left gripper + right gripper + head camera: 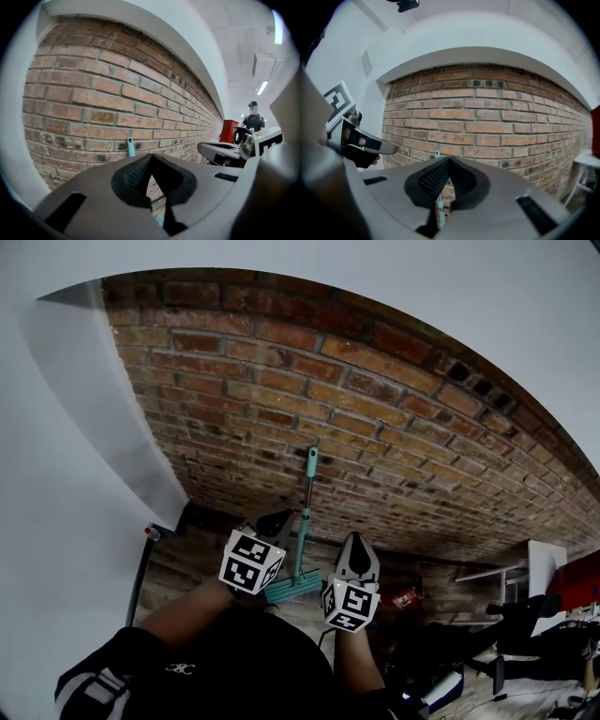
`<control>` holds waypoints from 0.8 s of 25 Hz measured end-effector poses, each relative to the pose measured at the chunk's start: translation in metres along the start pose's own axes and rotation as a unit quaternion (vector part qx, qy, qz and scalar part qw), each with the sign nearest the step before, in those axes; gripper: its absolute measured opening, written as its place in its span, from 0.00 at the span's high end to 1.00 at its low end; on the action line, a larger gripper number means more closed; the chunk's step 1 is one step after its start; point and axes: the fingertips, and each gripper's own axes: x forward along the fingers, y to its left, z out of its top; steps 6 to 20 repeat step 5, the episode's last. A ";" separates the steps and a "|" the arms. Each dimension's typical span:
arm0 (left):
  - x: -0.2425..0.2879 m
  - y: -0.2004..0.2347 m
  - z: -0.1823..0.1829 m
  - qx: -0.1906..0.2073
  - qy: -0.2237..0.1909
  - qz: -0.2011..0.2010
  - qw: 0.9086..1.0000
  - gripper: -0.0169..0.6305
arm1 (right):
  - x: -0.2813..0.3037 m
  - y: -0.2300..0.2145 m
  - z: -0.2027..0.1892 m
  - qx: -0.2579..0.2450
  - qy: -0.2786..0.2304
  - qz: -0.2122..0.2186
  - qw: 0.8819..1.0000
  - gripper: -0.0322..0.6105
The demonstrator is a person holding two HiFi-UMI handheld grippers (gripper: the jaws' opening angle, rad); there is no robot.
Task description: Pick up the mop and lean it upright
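Mop: the mop (306, 521) stands almost upright, its foot on the floor (305, 613) at the edge where the floor meets the brick wall (394, 418), its top end against the bricks; neither gripper touches it
Mop shape: a thin straight pole, dark in the middle part, with a teal plastic grip at the top and a flat, broad teal mop head (292, 589) at the bottom
Left gripper: the left gripper (275, 521) is held just in front of the pole; its jaws are clenched together on nothing, and in the left gripper view the teal tip of the pole shows above them, against the bricks
Right gripper: the right gripper (357, 549) is just beside the mop head, jaws pressed together and empty; in the right gripper view the pole is seen through the slit under the pads, behind the jaws and not between them
Step in hand: I judge that the leaning is already done and the mop is let free
Next move: probably only to see that it stays; if it slides, the jaws must first be released, then close on the slim, smooth pole, which can turn in a grip
Wall: rough red-brown bricks with sunk mortar lines, which should hold the tip well
Floor: dark; I cannot tell its texture
Further out: a smooth white wall panel (75, 484) left of the bricks
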 end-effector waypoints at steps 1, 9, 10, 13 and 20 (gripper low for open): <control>-0.001 0.000 -0.001 -0.002 0.001 -0.001 1.000 0.99 | 0.001 0.001 0.000 -0.005 0.000 0.002 1.000 0.93; -0.002 0.001 -0.003 -0.003 0.003 -0.002 1.000 0.99 | 0.002 0.004 -0.003 -0.011 0.003 0.007 1.000 0.93; -0.002 0.001 -0.003 -0.003 0.003 -0.002 1.000 0.99 | 0.002 0.004 -0.003 -0.011 0.003 0.007 1.000 0.93; -0.002 0.001 -0.003 -0.003 0.003 -0.002 1.000 0.99 | 0.002 0.004 -0.003 -0.011 0.003 0.007 1.000 0.93; -0.002 0.001 -0.003 -0.003 0.003 -0.002 1.000 0.99 | 0.002 0.004 -0.003 -0.011 0.003 0.007 1.000 0.93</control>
